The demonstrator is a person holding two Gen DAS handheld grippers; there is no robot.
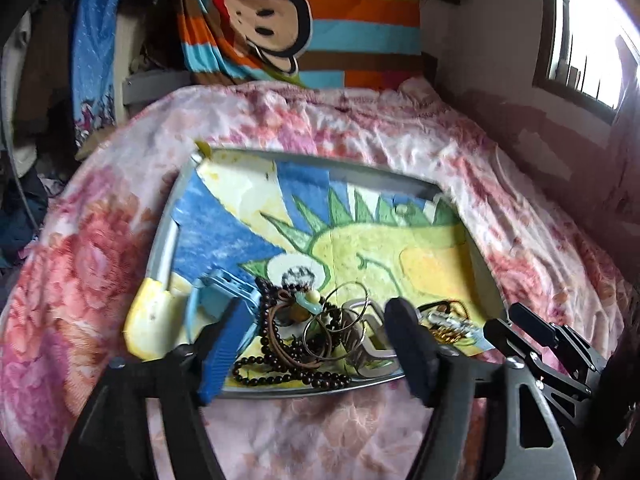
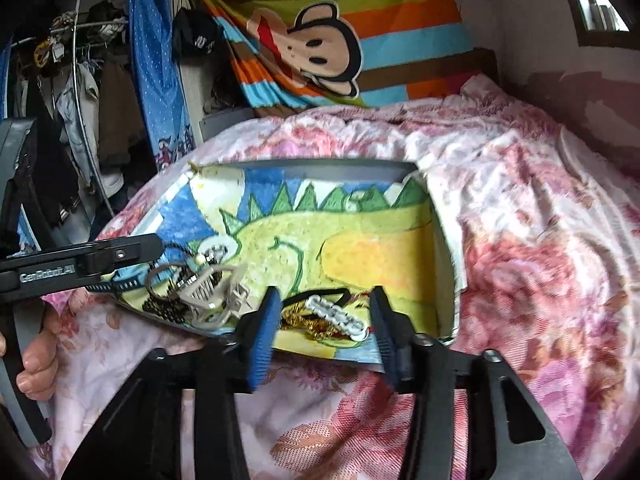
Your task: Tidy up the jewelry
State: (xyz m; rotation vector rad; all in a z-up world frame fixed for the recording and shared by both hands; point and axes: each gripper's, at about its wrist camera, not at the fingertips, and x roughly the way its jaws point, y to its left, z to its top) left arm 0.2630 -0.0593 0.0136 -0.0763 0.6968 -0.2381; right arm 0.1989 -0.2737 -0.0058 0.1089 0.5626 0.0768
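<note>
A grey tray [image 1: 360, 168] lined with a dinosaur drawing lies on the bed. Jewelry is heaped at its near edge. My left gripper [image 1: 316, 320] hangs open just above that heap, over a dark bead necklace [image 1: 288, 376], a grey claw clip [image 1: 372, 356] and thin metal hoops. A blue hair clip [image 1: 224, 284] lies beside its left finger. My right gripper [image 2: 325, 300] is open too, its blue pads either side of a white hair clip [image 2: 340, 314] and a gold chain [image 2: 308, 324], touching neither. The claw clip [image 2: 208, 284] lies left of it.
The tray rests on a rumpled pink floral blanket [image 1: 100, 240]. A striped monkey cloth [image 1: 320, 32] hangs behind the bed, with a wall and window on the right. A finger [image 2: 120, 254] of the left gripper reaches in beside the pile, and a hand [image 2: 36, 360] holds its grip.
</note>
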